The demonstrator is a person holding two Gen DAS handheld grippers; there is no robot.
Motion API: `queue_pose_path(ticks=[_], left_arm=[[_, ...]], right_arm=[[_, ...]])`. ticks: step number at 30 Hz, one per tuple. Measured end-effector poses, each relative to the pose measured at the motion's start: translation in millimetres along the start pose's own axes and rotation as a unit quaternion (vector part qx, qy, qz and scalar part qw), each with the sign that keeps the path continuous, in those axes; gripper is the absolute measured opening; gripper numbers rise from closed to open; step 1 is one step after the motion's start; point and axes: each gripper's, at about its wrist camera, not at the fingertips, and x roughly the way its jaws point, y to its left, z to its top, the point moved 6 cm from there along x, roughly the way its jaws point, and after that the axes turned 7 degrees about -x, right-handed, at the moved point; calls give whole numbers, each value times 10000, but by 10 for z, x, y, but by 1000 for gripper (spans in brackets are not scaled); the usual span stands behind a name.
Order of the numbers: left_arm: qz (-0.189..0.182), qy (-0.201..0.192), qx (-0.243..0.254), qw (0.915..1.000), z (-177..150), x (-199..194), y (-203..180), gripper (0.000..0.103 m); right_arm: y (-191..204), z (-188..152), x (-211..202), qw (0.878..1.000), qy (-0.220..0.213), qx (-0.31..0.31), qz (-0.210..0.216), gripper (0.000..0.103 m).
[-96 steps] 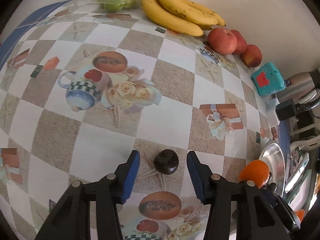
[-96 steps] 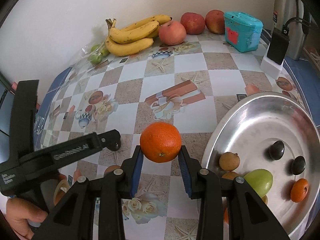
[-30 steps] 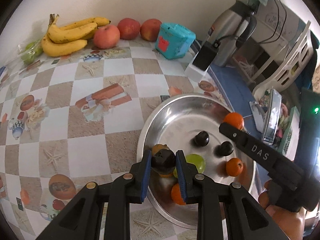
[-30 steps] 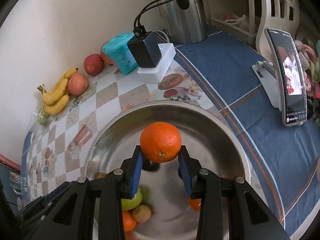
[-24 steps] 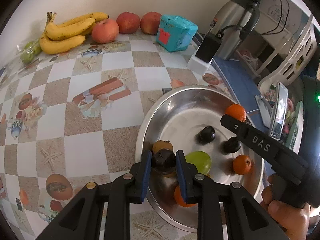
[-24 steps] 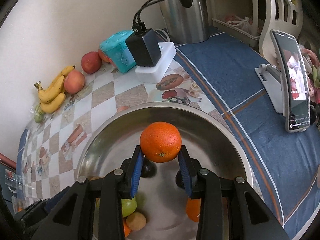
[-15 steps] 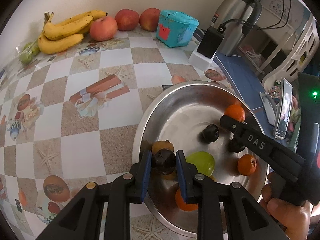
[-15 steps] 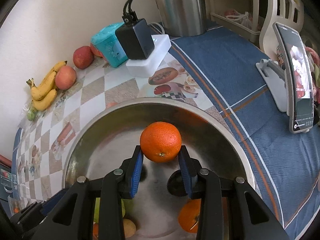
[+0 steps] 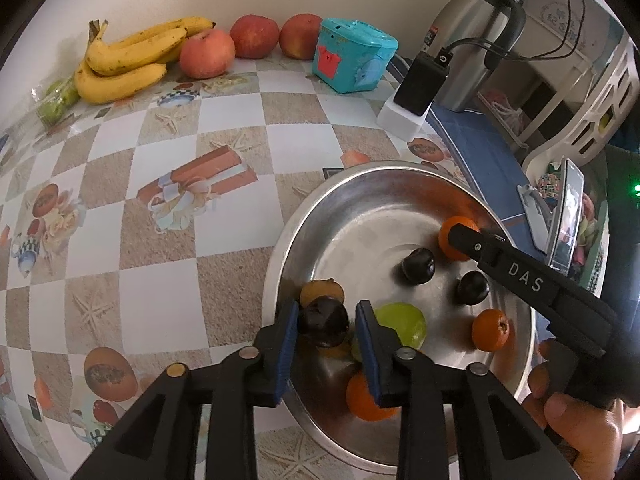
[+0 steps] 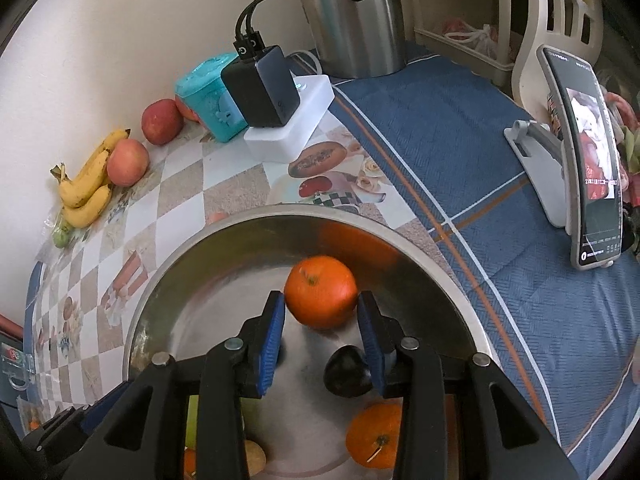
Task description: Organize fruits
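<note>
Released, the orange sits near the bowl rim — both jaws apparently parted, plum loose between the left's.

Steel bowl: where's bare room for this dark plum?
Bare metal lies on the round steel bowl's far-left floor, between its rim, the brown fruit and a black plum. Crowded near the green fruit and small oranges.

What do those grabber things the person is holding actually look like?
Both tongs, left and right, are matte black plastic with silver rivets and ribbed blue pads on the fingers. One arm reads "DAS" in white. A bare hand grips the handle.
</note>
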Motion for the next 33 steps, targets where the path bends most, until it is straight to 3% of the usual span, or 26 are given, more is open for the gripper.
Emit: queue_pose_path(ticks=[3,6,8,10,15,18,22,27,29,31,33], left_arm=[[-72,2,-17,10000,-8,-30,-23,43],[-124,-31,-40,9999,-2,-72,-28,45],[-191,-40,-86,9998,9,-106,-23,48],[-218,-87,-145,9996,30,-151,-6,59],[-159,-180,-347,9991,78,-239,116,70],[160,-276,-555,9979,121,-267,301,79],[877,-422,-718,9927,126,-292,582,93],[1682,-577,-823,9806,93,-339,917,100],[1882,-641,-809,9767,77,-371,988,100],[2031,-728,-806,9731,81,-417,1075,100],[2213,-815,-818,9684,74,-487,1135,100]], right_arm=[[4,13,-27,10000,-30,-37,-35,39],[3,29,-75,9999,-87,-53,-42,50],[-4,33,-119,9999,-113,-26,-23,51],[7,39,-149,9999,-123,-39,-14,51],[63,34,-255,9998,-152,-141,-65,56],[117,-2,-290,9997,-85,-206,-66,57],[205,-75,-309,9996,43,-293,-23,57],[372,-189,-348,9985,155,-521,45,57],[439,-240,-386,9977,155,-650,57,62],[483,-285,-430,9973,124,-724,57,81],[530,-339,-472,9967,113,-791,107,81]])
